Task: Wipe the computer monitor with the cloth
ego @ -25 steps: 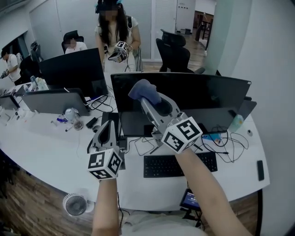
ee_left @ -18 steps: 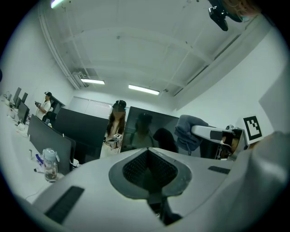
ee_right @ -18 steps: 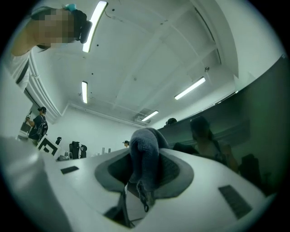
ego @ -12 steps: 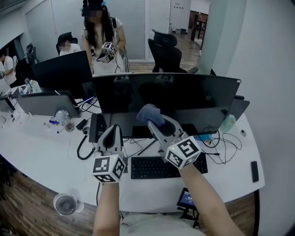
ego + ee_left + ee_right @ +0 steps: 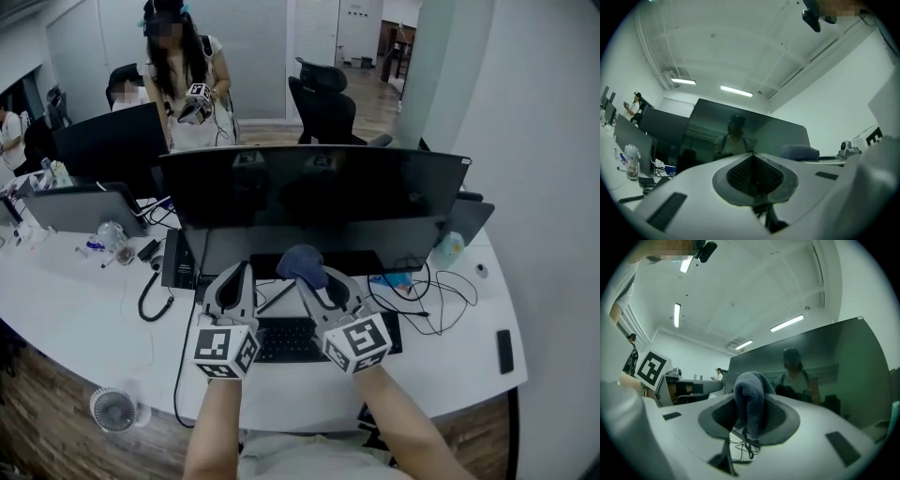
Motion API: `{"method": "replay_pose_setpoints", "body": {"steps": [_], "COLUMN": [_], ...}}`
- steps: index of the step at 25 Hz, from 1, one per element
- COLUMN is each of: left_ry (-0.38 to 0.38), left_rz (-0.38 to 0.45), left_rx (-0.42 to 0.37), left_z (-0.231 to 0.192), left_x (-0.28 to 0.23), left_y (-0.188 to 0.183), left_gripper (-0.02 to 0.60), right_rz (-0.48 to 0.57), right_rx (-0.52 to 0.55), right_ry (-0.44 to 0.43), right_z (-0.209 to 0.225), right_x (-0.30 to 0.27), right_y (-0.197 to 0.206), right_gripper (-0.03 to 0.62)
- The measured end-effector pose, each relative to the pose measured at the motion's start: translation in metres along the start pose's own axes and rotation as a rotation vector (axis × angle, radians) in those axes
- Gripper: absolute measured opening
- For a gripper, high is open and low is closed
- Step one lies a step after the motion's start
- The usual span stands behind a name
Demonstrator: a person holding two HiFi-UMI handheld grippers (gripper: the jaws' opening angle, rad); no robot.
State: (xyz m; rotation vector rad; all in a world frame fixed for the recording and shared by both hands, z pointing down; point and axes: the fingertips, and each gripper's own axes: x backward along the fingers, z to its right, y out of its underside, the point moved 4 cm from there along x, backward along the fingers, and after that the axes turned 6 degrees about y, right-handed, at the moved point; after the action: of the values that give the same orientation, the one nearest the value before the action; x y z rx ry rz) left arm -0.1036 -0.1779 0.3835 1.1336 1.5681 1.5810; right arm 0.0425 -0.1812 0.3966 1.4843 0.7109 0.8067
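Note:
The wide dark monitor (image 5: 314,202) stands across the desk, its screen off and reflecting the room. My right gripper (image 5: 309,278) is shut on a bunched blue-grey cloth (image 5: 302,263), held just below the screen's lower edge over the keyboard. In the right gripper view the cloth (image 5: 750,399) bulges up from between the shut jaws, with the monitor (image 5: 825,362) beyond and apart from it. My left gripper (image 5: 234,281) hovers beside it on the left, shut and empty. In the left gripper view the jaws meet (image 5: 753,173) in front of the monitor (image 5: 740,136).
A black keyboard (image 5: 281,339) lies under both grippers. Loose cables (image 5: 427,300) and a bottle (image 5: 450,248) sit right of the monitor stand, a phone (image 5: 504,352) near the desk's right edge. A laptop (image 5: 75,208) and second monitor (image 5: 108,145) stand left. A person (image 5: 183,84) stands behind.
My right gripper has come down with the cloth from the screen's upper left to below its lower edge. The left gripper stays low beside it.

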Motion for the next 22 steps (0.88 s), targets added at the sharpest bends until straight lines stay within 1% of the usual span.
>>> {"method": "replay_pose_setpoints", "body": {"steps": [5, 12, 18, 22], "left_ry": [0.048, 0.100, 0.098, 0.090], "left_rz": [-0.002, 0.006, 0.024, 0.026], "left_rx": [-0.019, -0.038, -0.046, -0.033], "left_z": [0.028, 0.059, 0.071, 0.074], "left_x": [-0.001, 0.000, 0.004, 0.009], "left_y": [0.005, 0.009, 0.010, 0.014], "left_gripper": [0.008, 0.008, 0.008, 0.008], "right_rz": [-0.027, -0.028, -0.003, -0.010], "right_rx": [-0.009, -0.041, -0.039, -0.033], "right_ry": [0.034, 0.077, 0.086, 0.079], "right_z": [0.004, 0.004, -0.001, -0.003], "right_x": [0.026, 0.053, 0.060, 0.062], "right_y": [0.010, 0.015, 0.005, 0.006], "right_gripper": [0.123, 0.123, 0.123, 0.123]}}
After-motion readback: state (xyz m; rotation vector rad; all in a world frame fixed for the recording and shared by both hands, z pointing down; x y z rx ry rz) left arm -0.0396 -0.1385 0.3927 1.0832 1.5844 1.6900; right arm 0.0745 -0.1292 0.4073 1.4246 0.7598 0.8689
